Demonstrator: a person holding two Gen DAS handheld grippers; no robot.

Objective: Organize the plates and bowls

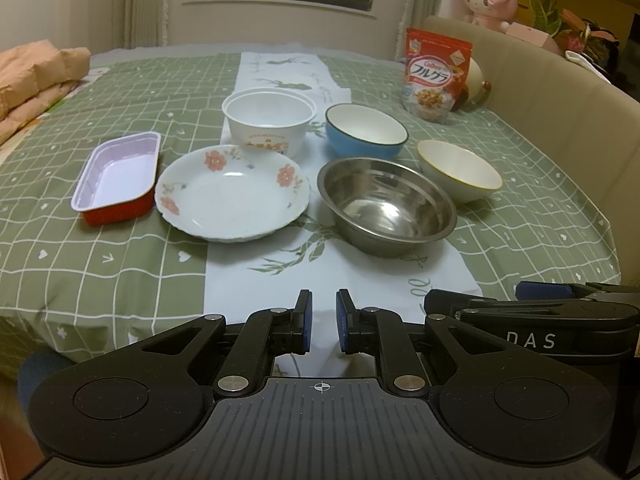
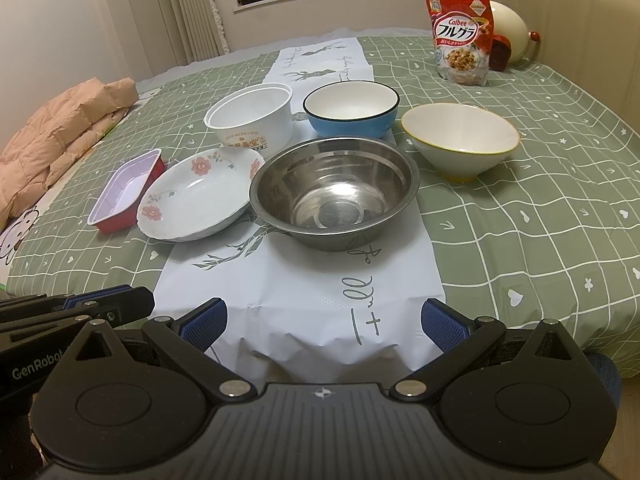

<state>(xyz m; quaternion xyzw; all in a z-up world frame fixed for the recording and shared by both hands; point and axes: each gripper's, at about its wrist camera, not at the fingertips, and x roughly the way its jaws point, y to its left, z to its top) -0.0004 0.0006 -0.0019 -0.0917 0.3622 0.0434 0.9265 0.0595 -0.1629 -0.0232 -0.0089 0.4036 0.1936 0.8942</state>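
Note:
Six dishes stand on the table ahead of both grippers. From left to right there is a red tray (image 1: 116,184) with a lilac inside, a floral plate (image 1: 232,194), a steel bowl (image 1: 386,208) and a white bowl with a yellow rim (image 1: 460,170). Behind them are a white paper tub (image 1: 268,122) and a blue bowl (image 1: 366,132). My left gripper (image 1: 324,298) hovers at the table's near edge, shut and with nothing between its pads. My right gripper (image 2: 324,308) hangs beside it, open wide and holding nothing, with the steel bowl (image 2: 334,192) straight ahead.
A red cereal bag (image 2: 462,36) stands at the back right, in front of a cream round object (image 2: 510,32). A folded pink quilted jacket (image 2: 60,136) lies on the left. A beige padded seat back (image 1: 560,120) borders the right side. A white paper runner (image 2: 304,300) covers the green checked cloth.

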